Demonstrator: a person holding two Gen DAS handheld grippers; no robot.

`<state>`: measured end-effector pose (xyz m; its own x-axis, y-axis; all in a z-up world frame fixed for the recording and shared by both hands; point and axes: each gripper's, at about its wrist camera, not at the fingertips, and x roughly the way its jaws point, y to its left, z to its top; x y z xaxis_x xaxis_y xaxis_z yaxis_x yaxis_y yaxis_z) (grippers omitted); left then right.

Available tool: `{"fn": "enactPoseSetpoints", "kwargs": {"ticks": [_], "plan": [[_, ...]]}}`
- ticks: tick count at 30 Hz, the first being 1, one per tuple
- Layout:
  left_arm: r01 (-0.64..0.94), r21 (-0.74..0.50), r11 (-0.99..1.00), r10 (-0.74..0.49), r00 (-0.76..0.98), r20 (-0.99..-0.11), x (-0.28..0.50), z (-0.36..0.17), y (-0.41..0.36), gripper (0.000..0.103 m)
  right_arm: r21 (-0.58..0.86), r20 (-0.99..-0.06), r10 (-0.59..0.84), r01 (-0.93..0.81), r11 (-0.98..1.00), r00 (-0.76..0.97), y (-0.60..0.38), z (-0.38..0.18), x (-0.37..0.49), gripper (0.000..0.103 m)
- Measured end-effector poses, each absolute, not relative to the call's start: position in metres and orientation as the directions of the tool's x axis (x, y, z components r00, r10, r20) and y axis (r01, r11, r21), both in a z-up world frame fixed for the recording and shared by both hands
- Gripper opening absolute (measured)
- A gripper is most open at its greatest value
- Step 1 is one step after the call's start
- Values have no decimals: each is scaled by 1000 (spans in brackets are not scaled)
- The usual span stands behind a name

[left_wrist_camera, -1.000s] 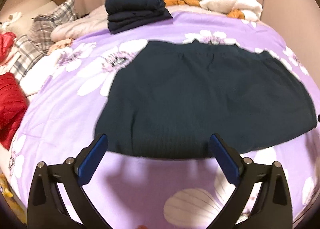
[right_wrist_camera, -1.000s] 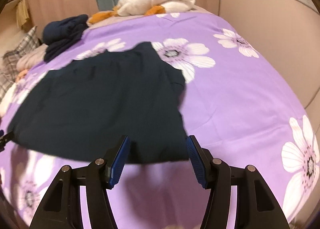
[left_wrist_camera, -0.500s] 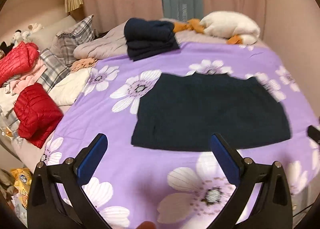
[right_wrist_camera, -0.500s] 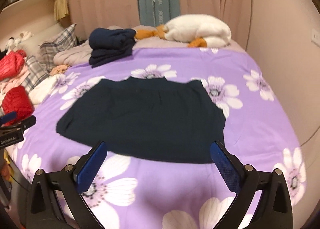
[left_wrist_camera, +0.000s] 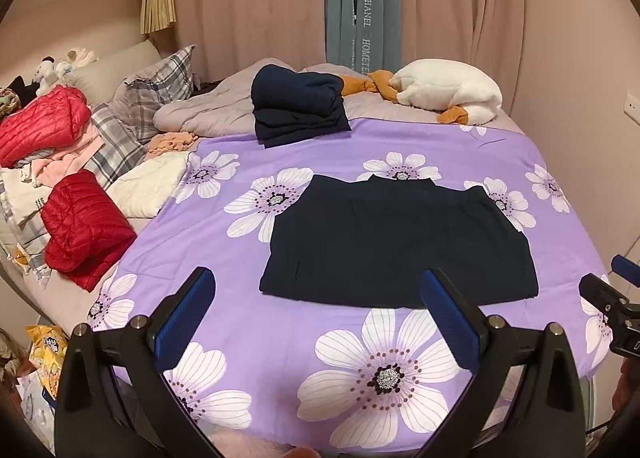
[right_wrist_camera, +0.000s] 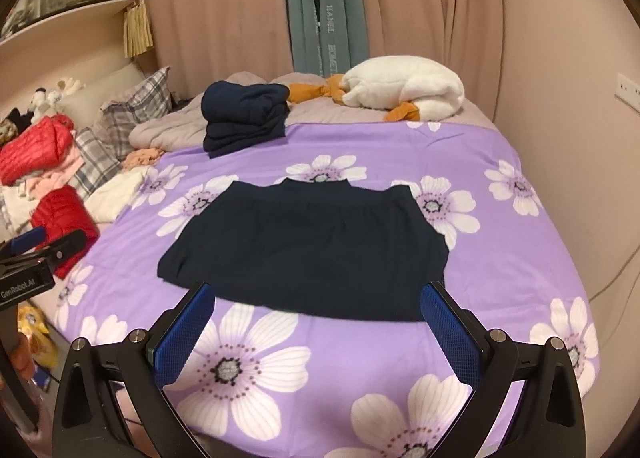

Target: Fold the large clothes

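A dark navy garment lies flat on the purple flowered bedspread, sleeves folded in, collar at the far edge. It also shows in the right wrist view. My left gripper is open and empty, held above the near edge of the bed, well back from the garment. My right gripper is open and empty, also back from the garment's near hem. A stack of folded navy clothes sits at the far side of the bed, also in the right wrist view.
Red puffer jackets, plaid pillows and loose clothes lie at the left. A white plush goose lies at the far right by the curtains. A wall runs along the right. The right gripper's tip shows at the left view's right edge.
Both grippers have pulled back and up from the garment's near hem. The right gripper's jaws opened wider. The garment stays flat on the bed.
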<state>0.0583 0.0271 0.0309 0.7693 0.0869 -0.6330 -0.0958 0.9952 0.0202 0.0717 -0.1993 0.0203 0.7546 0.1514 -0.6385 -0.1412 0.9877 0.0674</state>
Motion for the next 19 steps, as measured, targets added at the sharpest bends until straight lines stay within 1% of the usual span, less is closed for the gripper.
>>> {"fn": "enactPoseSetpoints", "kwargs": {"ticks": [5, 19], "plan": [[-97, 22, 995, 89, 770, -632, 53, 32, 27, 103, 79, -648, 144, -122, 989, 748, -202, 17, 69, 102], [-103, 45, 994, 109, 784, -611, 41, 37, 23, 103, 84, -639, 150, -126, 989, 754, -199, 22, 62, 102]]}}
